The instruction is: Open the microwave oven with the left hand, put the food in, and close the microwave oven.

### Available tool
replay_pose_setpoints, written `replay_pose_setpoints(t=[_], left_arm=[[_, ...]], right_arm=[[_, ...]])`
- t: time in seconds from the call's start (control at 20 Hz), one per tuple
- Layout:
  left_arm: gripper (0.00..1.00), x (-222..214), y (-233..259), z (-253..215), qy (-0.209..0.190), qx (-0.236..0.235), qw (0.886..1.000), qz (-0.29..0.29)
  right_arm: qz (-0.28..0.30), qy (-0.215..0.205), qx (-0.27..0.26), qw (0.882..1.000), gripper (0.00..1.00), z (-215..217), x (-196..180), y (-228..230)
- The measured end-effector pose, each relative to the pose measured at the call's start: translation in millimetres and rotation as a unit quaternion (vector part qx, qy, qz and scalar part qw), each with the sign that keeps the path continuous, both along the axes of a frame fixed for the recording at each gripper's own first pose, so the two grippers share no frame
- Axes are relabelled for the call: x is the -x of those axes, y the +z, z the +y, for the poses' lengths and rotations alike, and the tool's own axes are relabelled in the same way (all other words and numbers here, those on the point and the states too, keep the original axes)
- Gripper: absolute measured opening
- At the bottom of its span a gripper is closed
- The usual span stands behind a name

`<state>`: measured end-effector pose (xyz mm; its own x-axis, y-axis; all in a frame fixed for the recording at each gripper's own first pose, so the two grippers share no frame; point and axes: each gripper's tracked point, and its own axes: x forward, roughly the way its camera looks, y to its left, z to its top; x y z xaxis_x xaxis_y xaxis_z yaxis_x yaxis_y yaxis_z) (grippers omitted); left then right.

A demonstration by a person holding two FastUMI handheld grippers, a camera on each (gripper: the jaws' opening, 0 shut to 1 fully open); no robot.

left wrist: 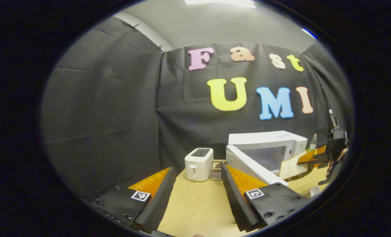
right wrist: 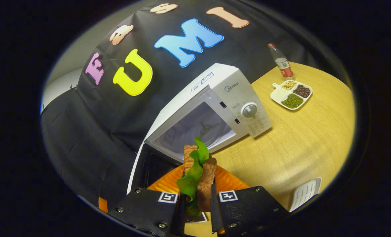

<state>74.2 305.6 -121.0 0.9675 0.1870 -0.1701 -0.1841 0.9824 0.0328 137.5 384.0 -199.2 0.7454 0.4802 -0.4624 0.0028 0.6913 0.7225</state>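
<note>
Sandwich (right wrist: 197,174) clamped in right jaws before open microwave (right wrist: 212,112).

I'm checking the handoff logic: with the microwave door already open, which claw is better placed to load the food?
Right. The right claw is shut on the sandwich before the open microwave. The left claw is open, holding nothing.

In the right gripper view, the sandwich's (right wrist: 197,174) lower part is hidden between the jaws. The white slotted object (right wrist: 304,193), well apart from the microwave (right wrist: 215,108), is cut off by the edge. In the left gripper view, the bottle (left wrist: 313,142) beside the microwave is too small to make out.
</note>
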Motion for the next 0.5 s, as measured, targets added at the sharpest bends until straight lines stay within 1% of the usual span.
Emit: replay_pose_setpoints(t=[0.15, 0.3, 0.5], left_arm=[[0.89, -4, -9, 17, 0.007, 0.001, 1.0, 0.017], [0.89, -7, -17, 30, 0.015, 0.001, 0.999, 0.029], [0.89, -10, -26, 41, 0.024, 0.002, 0.999, 0.047]], right_arm=[[-0.011, -0.017, -0.017, 1.0, 0.31, 25, -32, -9], [-0.03, -0.042, -0.012, 0.999, 0.31, 42, -65, -21], [-0.05, -0.066, -0.025, 0.996, 0.3, 68, -103, -37]])
